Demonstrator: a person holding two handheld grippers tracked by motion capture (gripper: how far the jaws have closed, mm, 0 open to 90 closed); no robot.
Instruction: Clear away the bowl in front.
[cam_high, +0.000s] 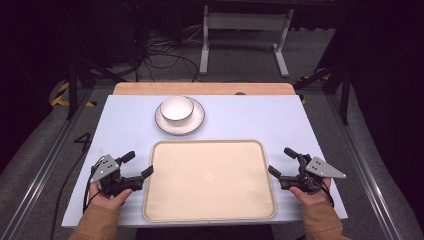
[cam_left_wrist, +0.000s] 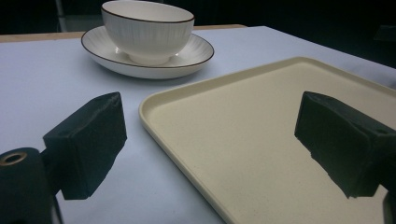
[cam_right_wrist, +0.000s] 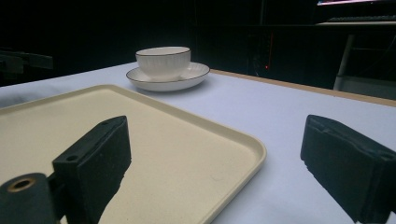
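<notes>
Seen from above, the left gripper (cam_high: 138, 164) and right gripper (cam_high: 281, 162) rest at either side of a cream tray (cam_high: 210, 181), jaws spread wide and empty, while a white bowl (cam_high: 176, 108) sits in its saucer (cam_high: 194, 123) beyond the tray. The left gripper view shows its jaws straddling the tray's near-left rim (cam_left_wrist: 154, 100), bowl (cam_left_wrist: 147, 31) ahead. The right gripper view has its wide jaws astride the tray's corner (cam_right_wrist: 252, 151), bowl (cam_right_wrist: 163, 60) farther off.
</notes>
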